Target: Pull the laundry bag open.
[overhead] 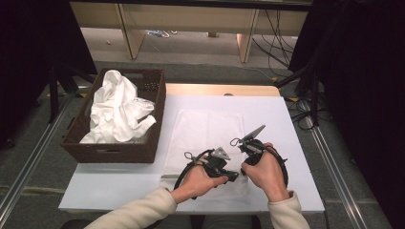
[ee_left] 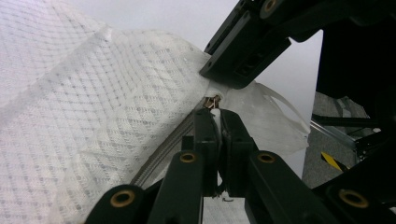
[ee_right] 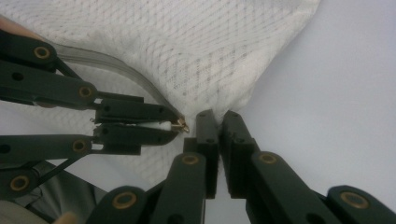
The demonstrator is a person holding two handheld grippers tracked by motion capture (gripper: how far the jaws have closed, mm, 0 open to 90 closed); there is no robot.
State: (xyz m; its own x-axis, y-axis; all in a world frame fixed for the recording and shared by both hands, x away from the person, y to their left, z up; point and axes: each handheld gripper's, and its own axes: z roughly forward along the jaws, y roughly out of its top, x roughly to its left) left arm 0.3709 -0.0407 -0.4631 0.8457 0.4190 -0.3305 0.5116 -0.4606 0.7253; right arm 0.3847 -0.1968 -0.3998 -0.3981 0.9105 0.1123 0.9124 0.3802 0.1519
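Hands are meeting low on the white table (overhead: pixel 286 143), where the left gripper (overhead: pixel 233 177) and right gripper (overhead: pixel 237 142) are working the mesh bag (overhead: pixel 205 133); open room is lying right, the basket (overhead: pixel 114 151) left. Left gripper view: closed jaws are pinching the zipper pull (ee_left: pixel 214 101). Right gripper view: closed jaws are clamping the bag's corner (ee_right: pixel 212 114); keeping that taut should let the zipper run straight.

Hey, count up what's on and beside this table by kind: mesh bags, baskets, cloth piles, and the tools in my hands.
Mesh bag: 1
Wicker basket: 1
White cloth pile: 1
Tools, left tool and right tool: 2
Total: 5
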